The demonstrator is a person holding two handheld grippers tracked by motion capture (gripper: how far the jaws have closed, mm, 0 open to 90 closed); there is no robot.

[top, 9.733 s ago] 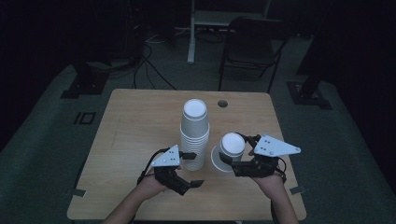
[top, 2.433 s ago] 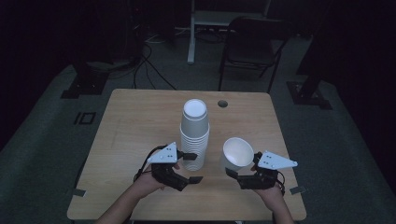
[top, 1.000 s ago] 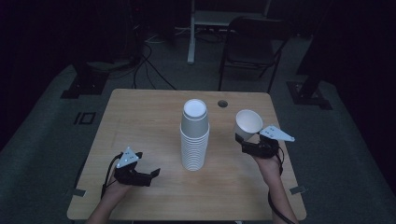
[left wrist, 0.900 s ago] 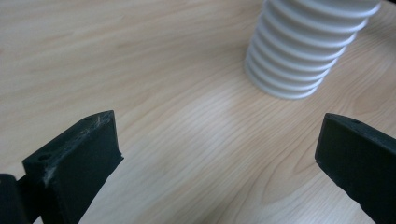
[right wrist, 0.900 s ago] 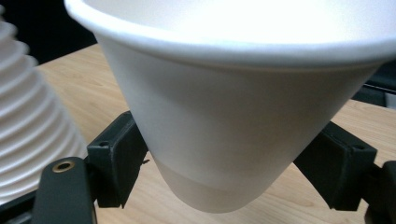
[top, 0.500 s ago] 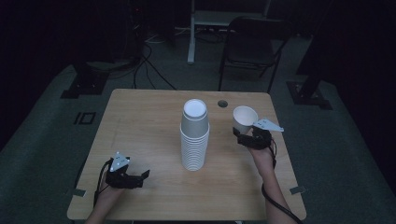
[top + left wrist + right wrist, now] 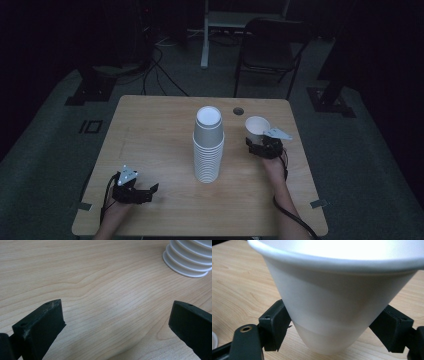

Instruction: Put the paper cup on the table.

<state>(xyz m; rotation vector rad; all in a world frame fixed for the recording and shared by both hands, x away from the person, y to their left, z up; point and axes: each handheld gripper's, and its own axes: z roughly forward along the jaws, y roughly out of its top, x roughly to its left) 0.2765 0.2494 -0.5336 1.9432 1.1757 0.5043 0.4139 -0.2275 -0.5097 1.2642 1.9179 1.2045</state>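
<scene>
A single white paper cup (image 7: pixel 257 128) is held upright, mouth up, near the table's far right side. Its lower wall is pinched on both sides. A tall stack of inverted white cups (image 7: pixel 208 144) stands mid-table, well apart.

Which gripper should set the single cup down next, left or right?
Right. The right gripper is shut on the cup, mouth up. The left gripper is open, away from the stack.

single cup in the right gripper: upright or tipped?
Upright. The cup has its open mouth up in the high view; the right gripper clamps its lower wall, rim above the jaws. Whether its base touches the table is unclear.
</scene>
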